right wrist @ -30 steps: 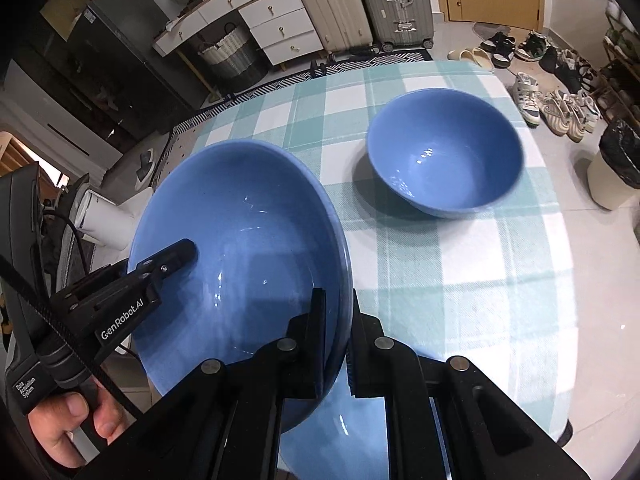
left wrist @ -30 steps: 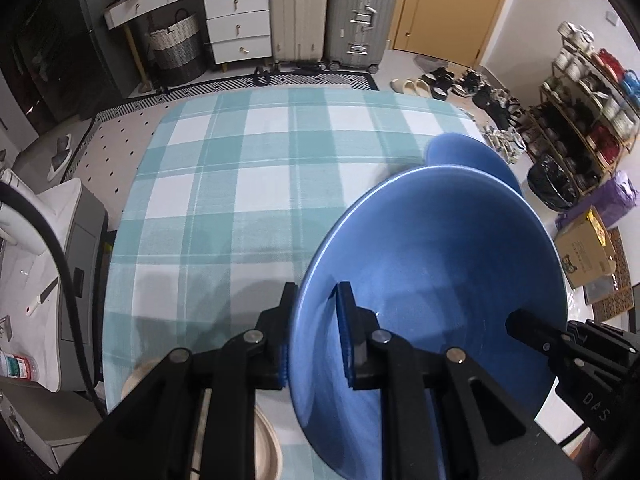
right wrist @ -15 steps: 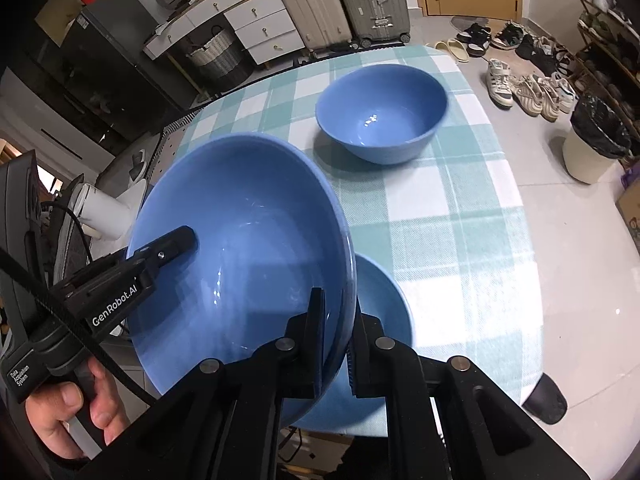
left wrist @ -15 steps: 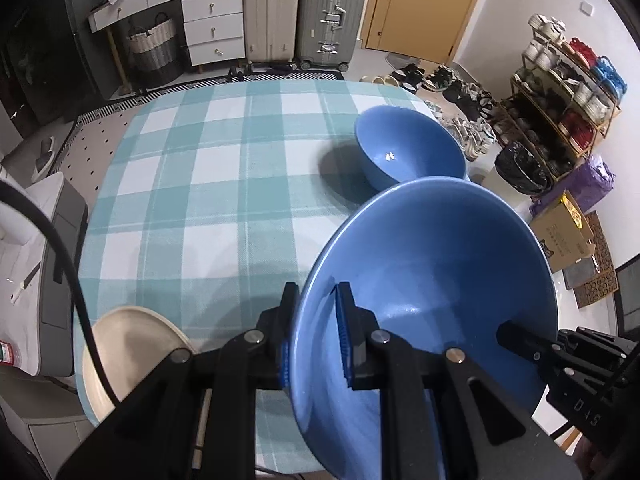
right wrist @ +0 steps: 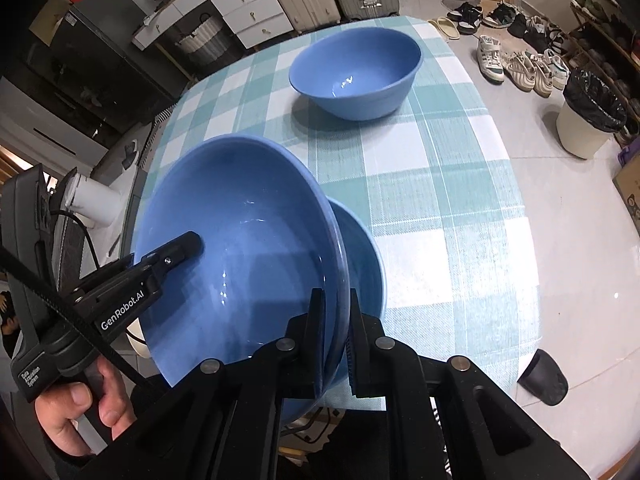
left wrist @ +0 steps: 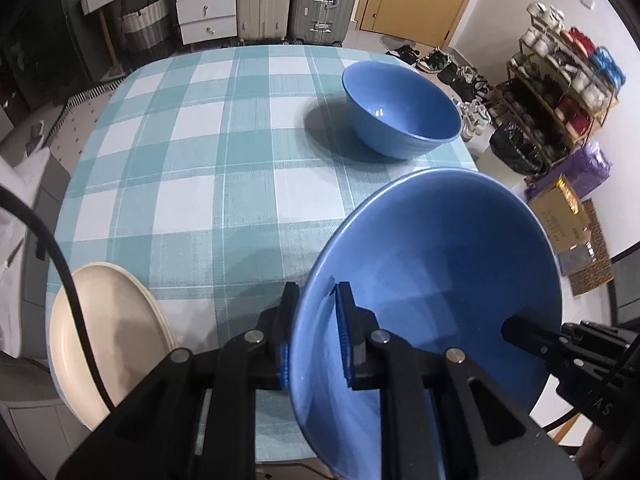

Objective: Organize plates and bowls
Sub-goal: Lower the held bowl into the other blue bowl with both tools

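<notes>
Both grippers steeply down-tilted, jaws clamping opposite rims of large blue bowl [left wrist: 440,264].

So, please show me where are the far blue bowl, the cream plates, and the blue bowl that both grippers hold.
far blue bowl [left wrist: 404,120]: left wrist view, inner wall.
cream plates [left wrist: 108,344]: left wrist view, top plate's flat centre.
held blue bowl [right wrist: 248,264]: right wrist view, inside bottom.
</notes>
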{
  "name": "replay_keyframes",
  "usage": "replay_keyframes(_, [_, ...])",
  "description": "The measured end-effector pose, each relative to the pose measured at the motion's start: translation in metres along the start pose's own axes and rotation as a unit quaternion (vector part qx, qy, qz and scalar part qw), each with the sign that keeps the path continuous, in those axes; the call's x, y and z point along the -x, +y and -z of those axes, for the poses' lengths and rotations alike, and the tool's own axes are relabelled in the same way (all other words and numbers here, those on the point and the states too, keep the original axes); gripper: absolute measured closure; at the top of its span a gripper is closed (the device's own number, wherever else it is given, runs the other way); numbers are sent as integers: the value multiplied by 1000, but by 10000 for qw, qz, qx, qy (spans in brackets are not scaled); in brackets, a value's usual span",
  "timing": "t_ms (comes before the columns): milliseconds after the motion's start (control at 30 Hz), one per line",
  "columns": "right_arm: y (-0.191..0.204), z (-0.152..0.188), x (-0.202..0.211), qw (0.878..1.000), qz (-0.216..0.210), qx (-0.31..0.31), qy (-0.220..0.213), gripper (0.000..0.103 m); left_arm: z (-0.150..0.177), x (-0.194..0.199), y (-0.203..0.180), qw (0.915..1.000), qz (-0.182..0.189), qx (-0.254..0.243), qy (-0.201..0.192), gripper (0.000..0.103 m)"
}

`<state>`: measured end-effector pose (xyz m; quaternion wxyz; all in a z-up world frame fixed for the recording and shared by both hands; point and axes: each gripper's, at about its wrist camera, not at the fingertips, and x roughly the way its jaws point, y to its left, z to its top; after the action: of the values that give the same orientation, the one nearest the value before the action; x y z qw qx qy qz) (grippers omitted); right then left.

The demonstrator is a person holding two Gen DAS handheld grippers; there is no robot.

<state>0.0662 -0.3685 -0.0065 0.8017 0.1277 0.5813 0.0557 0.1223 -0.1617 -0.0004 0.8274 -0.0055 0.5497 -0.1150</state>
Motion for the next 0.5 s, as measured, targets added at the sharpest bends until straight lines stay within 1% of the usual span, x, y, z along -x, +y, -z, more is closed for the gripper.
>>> replay_keyframes(200, [-6, 0, -12, 9999, 23, -19, 136, 94, 6, -14, -1, 9998, -118, -94, 146, 86])
replay_keyframes(500, [-5, -2, -33, 9986, 284, 181, 397, 94, 11, -32, 4, 9994, -204, -20, 284, 85])
